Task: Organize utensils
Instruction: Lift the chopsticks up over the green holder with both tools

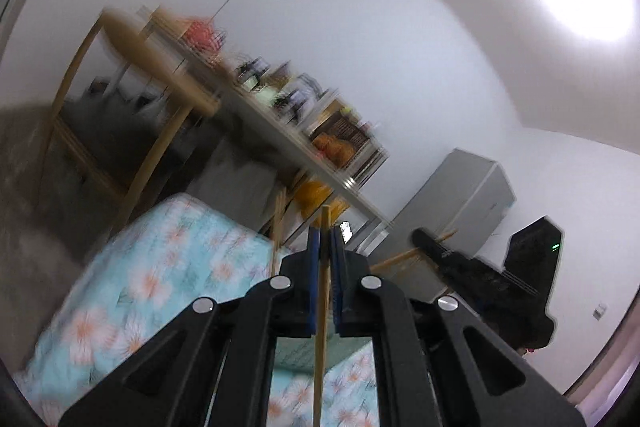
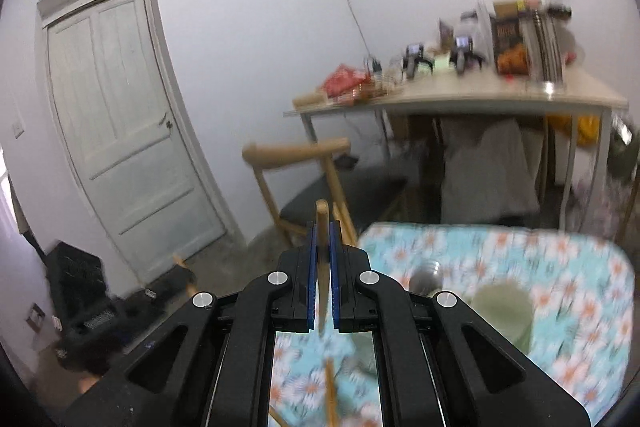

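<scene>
2 hand-held grippers are raised above a table (image 2: 500, 247) covered with a turquoise floral cloth, and both views are blurred. The left hand-held gripper (image 1: 325, 239) has its blue-padded jaws drawn nearly together on a thin wooden stick (image 1: 320, 327), likely a chopstick, which runs up between the pads and pokes out past the tips. In the left wrist view the right hand-held gripper (image 1: 424, 241) shows to the right as a dark shape, with pale wooden sticks (image 1: 400, 259) crossing near its tip.

The right hand-held gripper (image 2: 322, 239) is likewise closed to a narrow gap around a wooden-handled utensil (image 2: 322, 251); the rounded handle end stands up beyond the fingertips, and the lower part tapers down between the pads. What kind of utensil it is cannot be told. On the cloth below sit a pale green cup (image 2: 502, 315) and a shiny round object (image 2: 426, 277), both smeared. Another wooden stick (image 2: 331, 391) shows at the bottom of the right wrist view. Behind stand a wooden chair (image 2: 296, 155), a cluttered white desk (image 2: 460, 95) and a white door (image 2: 120, 123).
</scene>
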Demonstrator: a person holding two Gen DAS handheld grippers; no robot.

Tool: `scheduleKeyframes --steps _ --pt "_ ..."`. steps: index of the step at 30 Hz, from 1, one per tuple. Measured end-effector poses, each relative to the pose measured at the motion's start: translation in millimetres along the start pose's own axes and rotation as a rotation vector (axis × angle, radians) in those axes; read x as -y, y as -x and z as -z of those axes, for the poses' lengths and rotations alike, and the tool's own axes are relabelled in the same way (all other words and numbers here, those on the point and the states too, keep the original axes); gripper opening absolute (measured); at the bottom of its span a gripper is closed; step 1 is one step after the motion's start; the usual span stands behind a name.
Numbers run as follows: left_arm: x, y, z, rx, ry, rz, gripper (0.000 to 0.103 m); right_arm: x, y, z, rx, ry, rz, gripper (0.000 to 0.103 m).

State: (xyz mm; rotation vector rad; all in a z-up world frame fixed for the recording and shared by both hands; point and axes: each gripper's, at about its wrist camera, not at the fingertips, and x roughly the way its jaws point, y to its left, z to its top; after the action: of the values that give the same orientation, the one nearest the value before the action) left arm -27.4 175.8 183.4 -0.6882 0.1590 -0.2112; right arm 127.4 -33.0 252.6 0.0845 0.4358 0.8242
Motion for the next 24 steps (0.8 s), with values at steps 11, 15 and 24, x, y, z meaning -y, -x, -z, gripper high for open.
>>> scheduleKeyframes --steps 11,15,24 --pt "53.4 -33.2 -65.3 0.22 -0.228 -0.088 0.004 5.4 5.5 -37.1 0.034 0.099 0.065 0.004" --pt "53.1 -54.5 -65.7 0.251 -0.244 -0.116 0.004 8.2 -7.6 -32.1 0.006 0.104 0.07 0.004" --pt "44.1 -110.2 -3.2 0.125 -0.378 -0.174 0.005 14.2 -47.6 2.2 -0.105 0.102 0.07 0.004"
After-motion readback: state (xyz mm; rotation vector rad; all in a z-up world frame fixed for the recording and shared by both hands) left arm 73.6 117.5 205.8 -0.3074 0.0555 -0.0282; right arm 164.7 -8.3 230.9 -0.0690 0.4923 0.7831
